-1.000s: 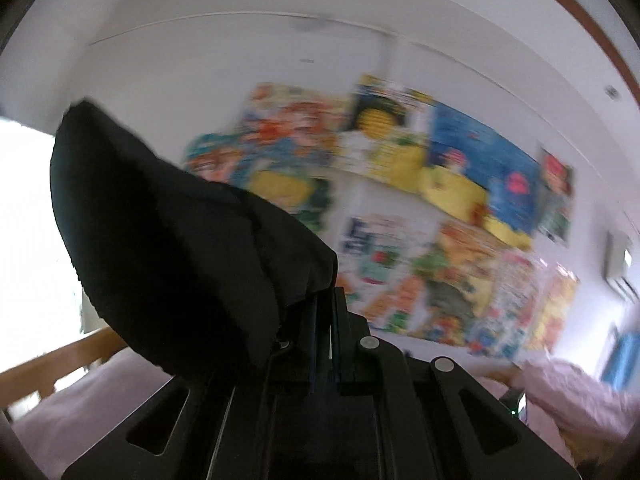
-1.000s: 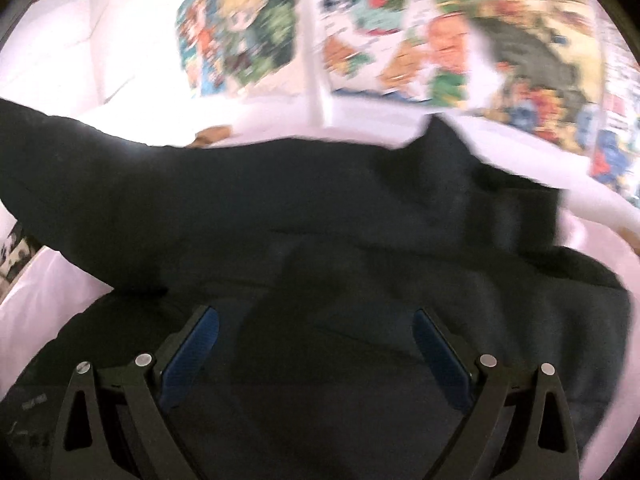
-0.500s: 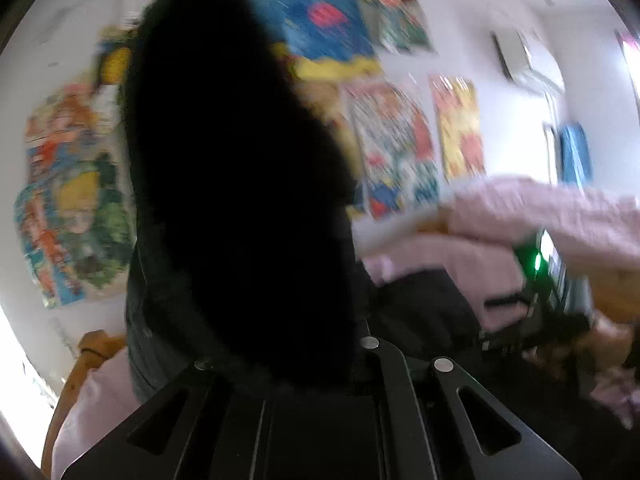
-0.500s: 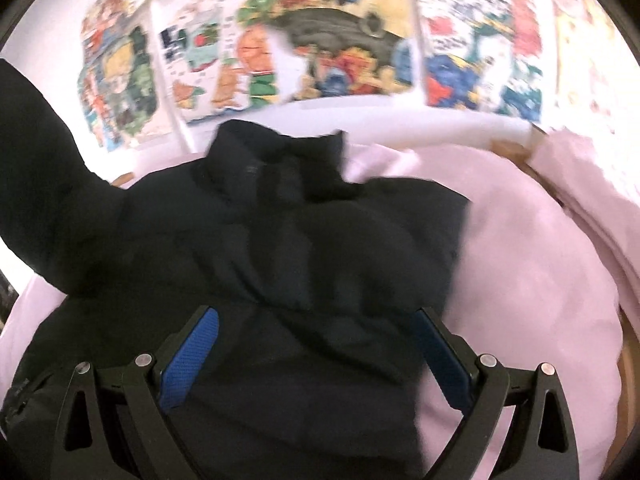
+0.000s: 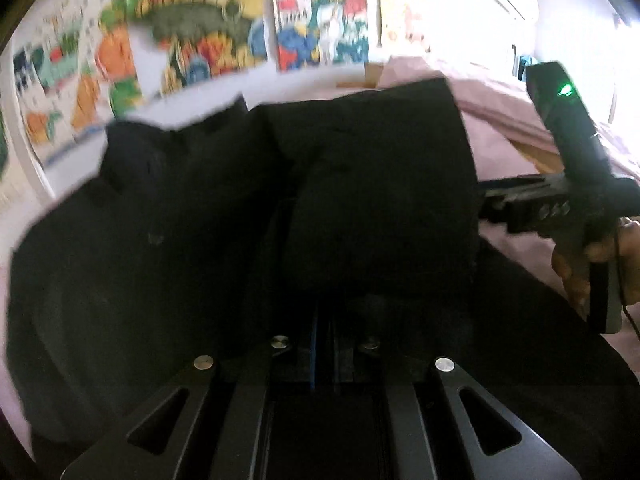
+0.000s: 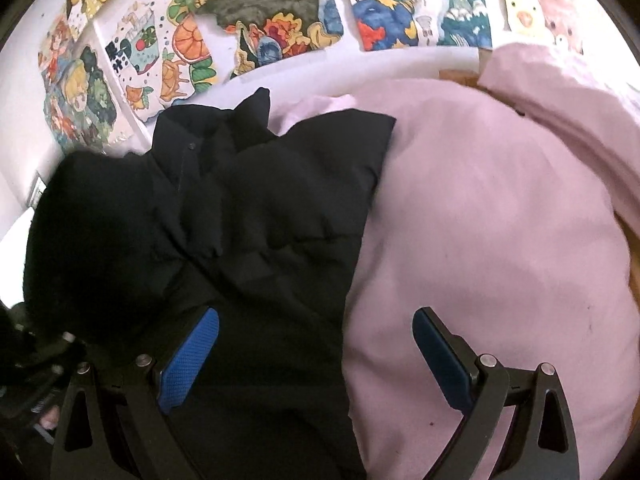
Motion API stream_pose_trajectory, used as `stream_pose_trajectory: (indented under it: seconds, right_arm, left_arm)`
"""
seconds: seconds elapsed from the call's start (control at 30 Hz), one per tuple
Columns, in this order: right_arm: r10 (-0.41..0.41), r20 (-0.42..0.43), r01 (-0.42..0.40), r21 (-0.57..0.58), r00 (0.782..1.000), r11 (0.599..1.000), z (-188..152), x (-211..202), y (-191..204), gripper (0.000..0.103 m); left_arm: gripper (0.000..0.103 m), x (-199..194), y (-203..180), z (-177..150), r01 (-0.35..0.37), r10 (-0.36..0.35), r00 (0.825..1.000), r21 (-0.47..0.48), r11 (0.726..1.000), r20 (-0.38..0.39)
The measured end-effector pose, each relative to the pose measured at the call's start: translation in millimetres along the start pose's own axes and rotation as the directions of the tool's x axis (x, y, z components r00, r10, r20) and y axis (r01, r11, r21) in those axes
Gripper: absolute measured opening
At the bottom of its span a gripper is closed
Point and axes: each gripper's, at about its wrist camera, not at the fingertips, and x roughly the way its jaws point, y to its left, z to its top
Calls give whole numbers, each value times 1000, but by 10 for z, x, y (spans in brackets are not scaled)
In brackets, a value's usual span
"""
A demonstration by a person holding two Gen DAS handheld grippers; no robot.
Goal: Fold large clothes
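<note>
Black puffer jacket (image 6: pixel 240 220) lies at left-centre frame on a pink bedsheet (image 6: pixel 500 220), colourful posters (image 6: pixel 280 12) on the wall above. Left gripper (image 5: pixel 324 320) is clamped on jacket fabric, which blocks its view. Right gripper (image 6: pixel 316 344) stands apart, empty.

Left wrist fisheye close over black puffer jacket (image 5: pixel 240 240), angled downward toward postered wall (image 5: pixel 200 40), right wrist fisheye slightly farther back, same downward tilt, both sharing jacket, pink bedding (image 6: pixel 500 220), posters

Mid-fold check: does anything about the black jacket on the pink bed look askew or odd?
Yes. The black puffy jacket lies skewed on the pink bedsheet, collar rumpled. A bunched flap hangs from the shut left hand-held gripper.
</note>
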Motion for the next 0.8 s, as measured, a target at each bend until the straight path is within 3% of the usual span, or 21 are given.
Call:
stream_pose_trajectory:
  seconds: [0.07,0.13,0.2,0.3,0.43,0.6,0.7,0.8]
  right_arm:
    - [20,10,-21,46,1000,999,-20,8,-53,98]
    - [45,15,-46,76,999,996,-36,9,-116,98]
    - [79,23,-81,118,997,990,-46,6,-200,98]
    - [88,-13,-86,112,996,990,-47,-20,-297,98]
    - [178,18,-178,195,984,965,-29,-90,-399,98]
    - [340,78,-345,349,937,871,-36,-134,-570,98]
    - [383,83,-390,297,920,872,8,-187,-493,98]
    - [388,32,-387,184,921,904,54,-170,-238,98]
  left_arm:
    - [10,42,50,7,19,-19,1000,-10,1000,-17]
    - [21,42,54,25,73,-74,997,-17,997,-26]
    - [52,9,31,21,139,-140,990,-16,990,-21]
    - [68,-73,-149,-15,163,-163,987,25,986,-3]
    - [75,-215,-374,-197,202,-202,979,51,978,0]
    - [76,-433,-269,-302,281,-281,960,4,960,11]
    - [76,-612,-165,-389,233,-233,972,-9,972,35]
    - [76,-739,53,-470,118,-115,992,-57,991,55]
